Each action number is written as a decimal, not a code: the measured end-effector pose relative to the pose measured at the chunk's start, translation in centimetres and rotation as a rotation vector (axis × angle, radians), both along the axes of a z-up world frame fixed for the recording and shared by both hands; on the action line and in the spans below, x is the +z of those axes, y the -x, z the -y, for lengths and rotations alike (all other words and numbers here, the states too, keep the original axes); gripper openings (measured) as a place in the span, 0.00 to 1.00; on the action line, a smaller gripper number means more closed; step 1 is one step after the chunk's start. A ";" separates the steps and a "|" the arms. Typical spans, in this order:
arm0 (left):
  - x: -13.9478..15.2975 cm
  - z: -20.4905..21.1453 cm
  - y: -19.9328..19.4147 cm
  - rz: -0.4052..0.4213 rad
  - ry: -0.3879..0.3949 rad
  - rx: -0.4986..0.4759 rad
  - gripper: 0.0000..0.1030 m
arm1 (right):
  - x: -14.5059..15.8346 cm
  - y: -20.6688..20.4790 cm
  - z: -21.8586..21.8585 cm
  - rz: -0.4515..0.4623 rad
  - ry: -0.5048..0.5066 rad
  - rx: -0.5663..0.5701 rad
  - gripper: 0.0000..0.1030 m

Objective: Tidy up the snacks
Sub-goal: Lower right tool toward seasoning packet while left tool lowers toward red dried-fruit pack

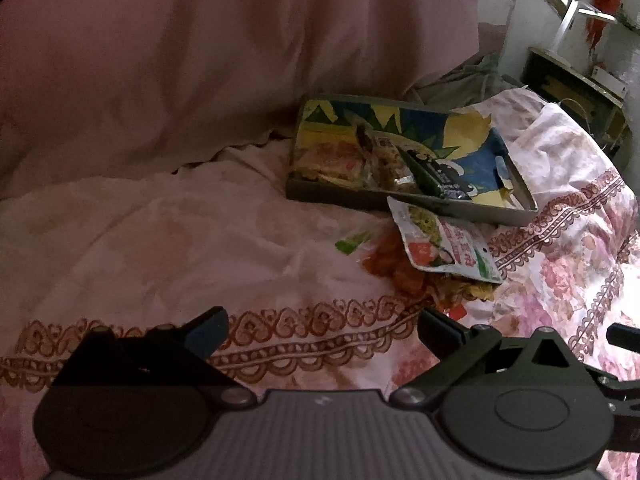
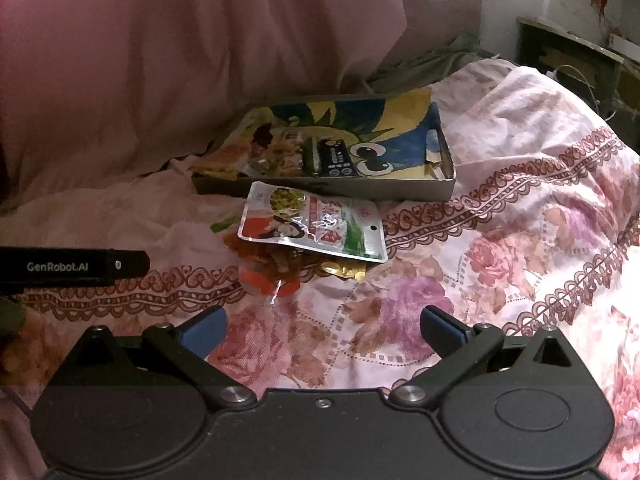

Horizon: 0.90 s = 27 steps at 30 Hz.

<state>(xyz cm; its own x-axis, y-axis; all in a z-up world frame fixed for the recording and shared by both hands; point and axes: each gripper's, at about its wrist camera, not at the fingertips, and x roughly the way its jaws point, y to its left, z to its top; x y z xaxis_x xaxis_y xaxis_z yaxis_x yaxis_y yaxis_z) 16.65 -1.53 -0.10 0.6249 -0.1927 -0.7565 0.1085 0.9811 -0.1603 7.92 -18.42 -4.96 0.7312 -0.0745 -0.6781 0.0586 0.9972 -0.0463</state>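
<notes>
A shallow box (image 1: pixel 472 212) (image 2: pixel 446 148) with a colourful printed inside lies on the bed and holds several snack packets, among them a dark packet (image 1: pixel 436 176) (image 2: pixel 334 158). In front of it lies a white and green snack pouch (image 1: pixel 448 246) (image 2: pixel 316 228) on top of an orange-red packet (image 1: pixel 394 268) (image 2: pixel 266 258) and a gold one (image 2: pixel 346 270). A small green wrapper (image 1: pixel 352 242) (image 2: pixel 224 222) lies to their left. My left gripper (image 1: pixel 322 332) and right gripper (image 2: pixel 322 330) are both open and empty, short of the pile.
The bed is covered by a floral sheet (image 2: pixel 520 240) with a brown lace-pattern band. A pink quilt (image 1: pixel 200 60) rises behind the box. The left gripper's body (image 2: pixel 72 266) shows at the left of the right wrist view. A desk (image 1: pixel 576 92) stands at the far right.
</notes>
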 end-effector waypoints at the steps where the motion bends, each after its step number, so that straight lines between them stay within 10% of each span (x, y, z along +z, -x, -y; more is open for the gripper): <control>1: 0.1 0.1 -0.2 0.002 -0.001 -0.007 1.00 | 0.1 -0.1 0.1 0.001 -0.002 -0.004 0.99; 27: -0.8 2.9 -7.2 -0.040 -0.015 0.009 1.00 | 1.5 -6.7 3.8 0.061 0.057 -0.062 0.99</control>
